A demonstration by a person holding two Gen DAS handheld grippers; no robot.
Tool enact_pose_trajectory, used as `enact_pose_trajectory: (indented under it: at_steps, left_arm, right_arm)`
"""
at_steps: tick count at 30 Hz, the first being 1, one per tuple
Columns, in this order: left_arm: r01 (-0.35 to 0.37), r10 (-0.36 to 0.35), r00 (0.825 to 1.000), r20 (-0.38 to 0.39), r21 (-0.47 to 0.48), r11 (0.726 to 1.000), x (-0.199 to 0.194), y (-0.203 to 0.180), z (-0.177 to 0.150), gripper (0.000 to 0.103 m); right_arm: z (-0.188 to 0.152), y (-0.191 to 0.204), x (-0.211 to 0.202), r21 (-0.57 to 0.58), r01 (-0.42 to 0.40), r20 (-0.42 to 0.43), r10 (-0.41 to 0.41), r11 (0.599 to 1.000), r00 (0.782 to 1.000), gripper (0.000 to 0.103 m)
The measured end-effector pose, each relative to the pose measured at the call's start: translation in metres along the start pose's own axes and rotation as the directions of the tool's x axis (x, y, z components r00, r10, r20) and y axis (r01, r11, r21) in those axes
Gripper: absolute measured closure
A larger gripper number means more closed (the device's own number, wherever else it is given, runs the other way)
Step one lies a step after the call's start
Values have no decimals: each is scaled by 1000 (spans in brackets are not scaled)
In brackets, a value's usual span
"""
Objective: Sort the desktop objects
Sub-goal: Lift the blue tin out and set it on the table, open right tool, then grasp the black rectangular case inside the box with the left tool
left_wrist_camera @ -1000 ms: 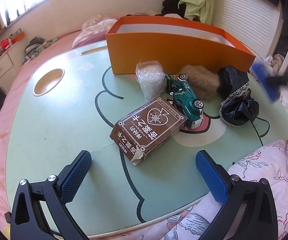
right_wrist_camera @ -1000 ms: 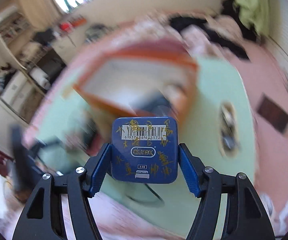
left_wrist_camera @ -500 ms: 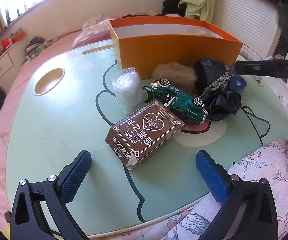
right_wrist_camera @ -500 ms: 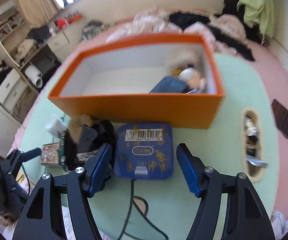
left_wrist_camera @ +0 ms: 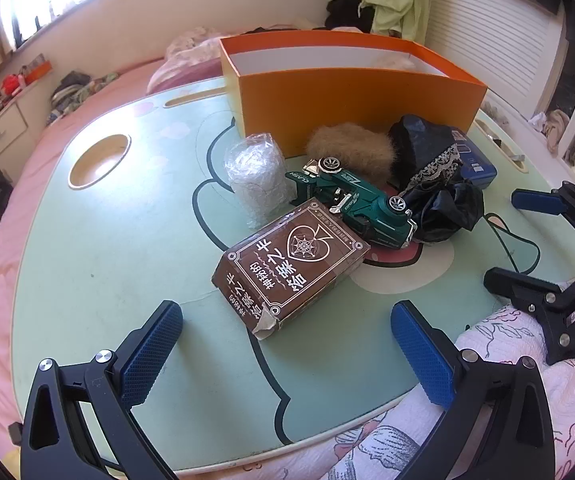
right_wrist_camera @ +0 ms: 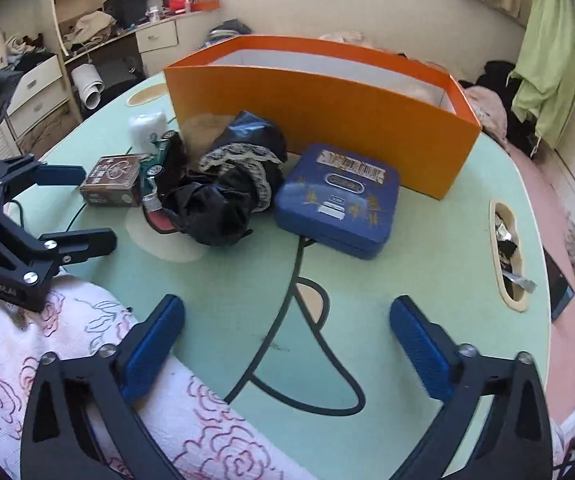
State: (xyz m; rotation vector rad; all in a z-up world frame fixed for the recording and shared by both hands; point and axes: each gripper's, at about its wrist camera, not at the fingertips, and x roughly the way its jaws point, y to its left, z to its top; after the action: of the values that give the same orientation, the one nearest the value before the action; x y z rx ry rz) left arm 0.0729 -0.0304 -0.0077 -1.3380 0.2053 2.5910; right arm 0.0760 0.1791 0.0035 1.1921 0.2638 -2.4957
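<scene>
Right now both grippers stand wide and hold nothing. The right gripper (right_wrist_camera: 287, 344) has just been opening, and the blue tin (right_wrist_camera: 337, 200) lies free on the table (right_wrist_camera: 215, 296) well beyond its fingers, just in front of the orange box (right_wrist_camera: 319, 116) and touching the black cloth (right_wrist_camera: 223, 192) on its left. The left gripper (left_wrist_camera: 287, 356) hovers with fingers spread short of the brown card box (left_wrist_camera: 291, 264).

The risk is the clutter — everything is packed together. The toy car (left_wrist_camera: 355, 204) lies on its side against the card box, the cloth drapes over the car's right end, and the fur ball (left_wrist_camera: 351, 152) and plastic-wrapped roll (left_wrist_camera: 257, 172) crowd the far side. A grab at the card box could shove the car or roll into the orange box's wall, or knock the roll over. The cloth is limp; pinched at one fold it could trail and snag the tin or car. A thin cable (left_wrist_camera: 515, 248) loops on the table near the right — a finger could catch it and tug whatever it connects to. The tin looks smooth, so a shallow pinch may slip.
</scene>
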Motion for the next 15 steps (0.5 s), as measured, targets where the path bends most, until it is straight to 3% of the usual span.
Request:
enact_pose_trajectory:
  at_steps: [15]
  left_arm:
    - [-5,5,1000,-3,-3,1000,0,-2,-2,0]
  right_arm:
    - [0,-6,3,-1,0,16,0,1000,1000,0]
